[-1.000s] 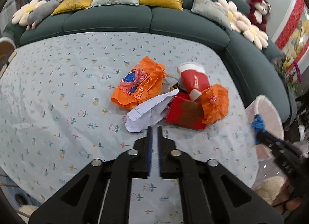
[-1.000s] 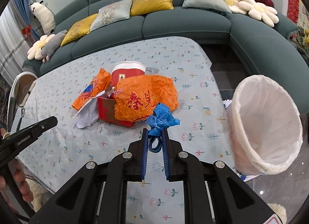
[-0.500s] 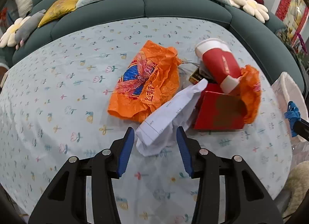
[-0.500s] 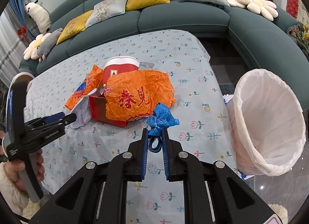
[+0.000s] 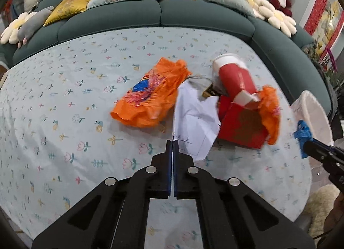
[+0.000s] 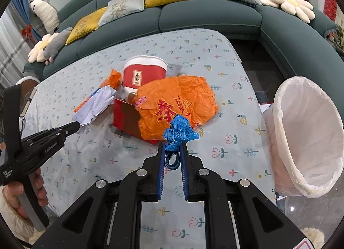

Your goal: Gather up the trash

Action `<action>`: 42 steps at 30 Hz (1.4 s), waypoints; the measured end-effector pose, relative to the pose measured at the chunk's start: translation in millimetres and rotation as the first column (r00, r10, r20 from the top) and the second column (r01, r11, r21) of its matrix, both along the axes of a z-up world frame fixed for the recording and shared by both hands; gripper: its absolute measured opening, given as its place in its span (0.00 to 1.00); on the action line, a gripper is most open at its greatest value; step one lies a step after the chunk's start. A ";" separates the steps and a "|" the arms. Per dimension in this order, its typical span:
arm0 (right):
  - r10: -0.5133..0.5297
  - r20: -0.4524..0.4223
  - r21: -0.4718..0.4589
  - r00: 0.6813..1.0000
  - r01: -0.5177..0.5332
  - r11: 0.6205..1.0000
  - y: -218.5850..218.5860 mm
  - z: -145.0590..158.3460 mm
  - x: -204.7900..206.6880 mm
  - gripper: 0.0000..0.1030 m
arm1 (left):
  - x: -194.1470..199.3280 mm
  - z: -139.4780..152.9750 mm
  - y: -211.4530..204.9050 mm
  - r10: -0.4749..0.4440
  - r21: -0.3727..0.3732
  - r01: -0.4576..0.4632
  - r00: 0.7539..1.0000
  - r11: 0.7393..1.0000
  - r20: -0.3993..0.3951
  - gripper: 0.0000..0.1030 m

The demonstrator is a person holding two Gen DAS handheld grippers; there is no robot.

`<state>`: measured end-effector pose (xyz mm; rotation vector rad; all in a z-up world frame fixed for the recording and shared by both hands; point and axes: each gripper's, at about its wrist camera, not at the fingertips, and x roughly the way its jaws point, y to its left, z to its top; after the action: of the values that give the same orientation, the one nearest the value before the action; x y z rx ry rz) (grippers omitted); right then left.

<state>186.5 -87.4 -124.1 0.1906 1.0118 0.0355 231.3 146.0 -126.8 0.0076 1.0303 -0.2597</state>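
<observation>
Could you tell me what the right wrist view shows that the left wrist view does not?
Only the right wrist view shows the open mouth of the lined trash bin, the printed face of the red paper cup, and the hand gripping the left tool.

Only the left wrist view shows the left tool shut on the white paper from close up, and the spread orange bag with its blue print.

Both show the red box, the right tool clamping the blue wad, and the floral tablecloth.
</observation>
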 end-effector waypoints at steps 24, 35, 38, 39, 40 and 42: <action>-0.123 0.175 0.017 0.977 0.122 0.992 -82.2 70.4 -66.3 0.13 | -81.9 102.2 -121.3 -0.155 -0.143 0.177 0.976 0.974 0.154 0.00; -0.206 0.205 0.028 0.957 0.204 0.978 -139.9 77.2 -88.7 0.13 | -93.2 109.8 -199.4 -0.265 -0.135 0.288 0.950 0.948 0.165 0.00; -0.232 0.203 0.032 0.951 0.231 0.973 -155.9 75.2 -93.6 0.13 | -94.2 109.3 -219.1 -0.294 -0.130 0.316 0.942 0.940 0.163 0.00; -0.241 0.203 0.033 0.949 0.239 0.970 -160.5 74.4 -95.6 0.13 | -95.6 109.0 -225.0 -0.303 -0.128 0.324 0.939 0.937 0.162 0.00; -0.247 0.202 0.033 0.948 0.245 0.969 -164.5 74.1 -96.1 0.13 | -95.8 108.5 -230.3 -0.312 -0.127 0.333 0.936 0.934 0.161 0.00; -0.266 0.200 0.035 0.943 0.264 0.964 -175.4 72.6 -99.4 0.13 | -96.6 107.5 -243.2 -0.330 -0.122 0.350 0.931 0.929 0.158 0.00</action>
<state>87.1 -262.8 -51.5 0.3230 0.7754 -0.1835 134.7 -97.2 -19.3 0.0700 0.8689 -0.6453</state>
